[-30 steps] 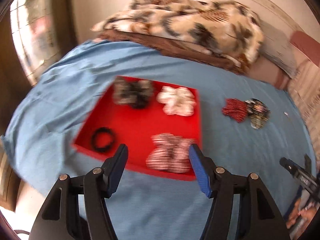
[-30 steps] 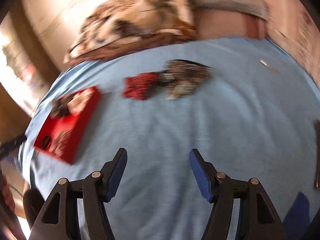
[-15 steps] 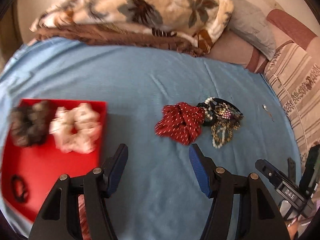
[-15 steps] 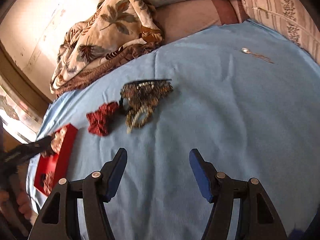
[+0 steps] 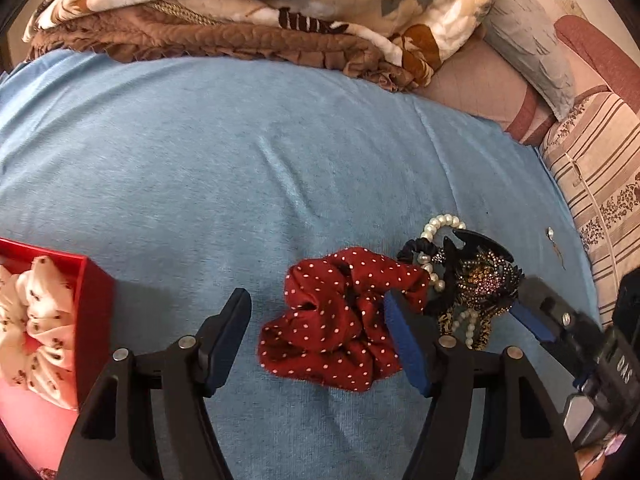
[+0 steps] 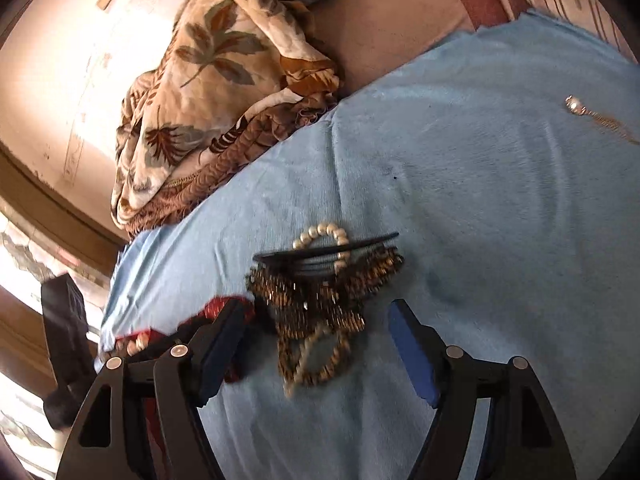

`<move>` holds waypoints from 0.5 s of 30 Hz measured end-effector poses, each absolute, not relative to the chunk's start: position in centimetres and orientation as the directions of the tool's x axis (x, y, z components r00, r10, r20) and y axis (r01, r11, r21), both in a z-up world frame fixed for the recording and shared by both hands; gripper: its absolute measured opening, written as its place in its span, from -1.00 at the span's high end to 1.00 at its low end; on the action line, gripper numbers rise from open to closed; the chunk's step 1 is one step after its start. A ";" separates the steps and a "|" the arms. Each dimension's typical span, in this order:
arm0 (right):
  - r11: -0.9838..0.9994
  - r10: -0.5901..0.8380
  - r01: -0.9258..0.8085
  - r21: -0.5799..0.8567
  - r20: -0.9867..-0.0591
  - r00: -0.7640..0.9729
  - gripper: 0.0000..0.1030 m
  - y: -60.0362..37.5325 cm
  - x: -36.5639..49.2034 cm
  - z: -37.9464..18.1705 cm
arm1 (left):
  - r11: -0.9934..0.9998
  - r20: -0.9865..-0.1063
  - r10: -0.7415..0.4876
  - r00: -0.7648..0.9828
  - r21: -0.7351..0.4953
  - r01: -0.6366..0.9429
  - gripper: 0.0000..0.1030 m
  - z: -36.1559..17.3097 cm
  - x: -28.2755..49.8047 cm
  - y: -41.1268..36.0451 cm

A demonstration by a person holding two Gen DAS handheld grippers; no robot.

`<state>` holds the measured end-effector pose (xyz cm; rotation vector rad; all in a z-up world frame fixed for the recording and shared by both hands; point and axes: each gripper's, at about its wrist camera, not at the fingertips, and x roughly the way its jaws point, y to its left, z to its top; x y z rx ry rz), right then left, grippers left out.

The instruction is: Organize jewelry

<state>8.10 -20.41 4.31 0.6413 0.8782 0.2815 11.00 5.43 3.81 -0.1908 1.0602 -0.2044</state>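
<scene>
A red polka-dot scrunchie [image 5: 340, 320] lies on the blue bedsheet [image 5: 240, 160], between the open fingers of my left gripper [image 5: 320, 334]. Beside it on the right lies a jewelled black hair claw [image 5: 480, 272] tangled with a pearl bracelet [image 5: 442, 226] and beaded strands. My right gripper [image 6: 318, 344] is open and empty, its fingers either side of the beaded strands [image 6: 320, 340] and just short of the claw [image 6: 324, 260]. It also shows at the right of the left wrist view [image 5: 560, 320]. The red tray [image 5: 96, 304] at the left holds a white scrunchie [image 5: 36, 328].
A folded floral blanket [image 5: 260, 0] and pillows [image 5: 532, 40] lie at the far side of the bed. A small silver pin [image 6: 576, 106] lies on the sheet to the right. Striped bedding [image 5: 600, 184] borders the right edge.
Both grippers have swung right and come in close to the pile. The tray has slid to the left edge of the left view. The scrunchie and claw now sit between the fingers.
</scene>
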 end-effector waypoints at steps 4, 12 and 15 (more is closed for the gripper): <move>0.774 0.499 0.025 0.632 -0.634 0.590 0.10 -20.0 9.1 3.8 | 0.956 -0.857 -0.292 0.425 -0.273 0.107 0.79 3.5 10.5 4.8; 0.775 0.512 -0.024 0.631 -0.606 0.608 0.69 -20.4 6.7 6.4 | 0.951 -0.812 -0.310 0.494 -0.261 0.168 0.79 7.5 5.6 4.2; 0.765 0.523 -0.032 0.643 -0.592 0.613 0.70 -21.2 4.6 7.4 | 0.940 -0.792 -0.342 0.506 -0.281 0.194 0.79 9.1 3.0 4.7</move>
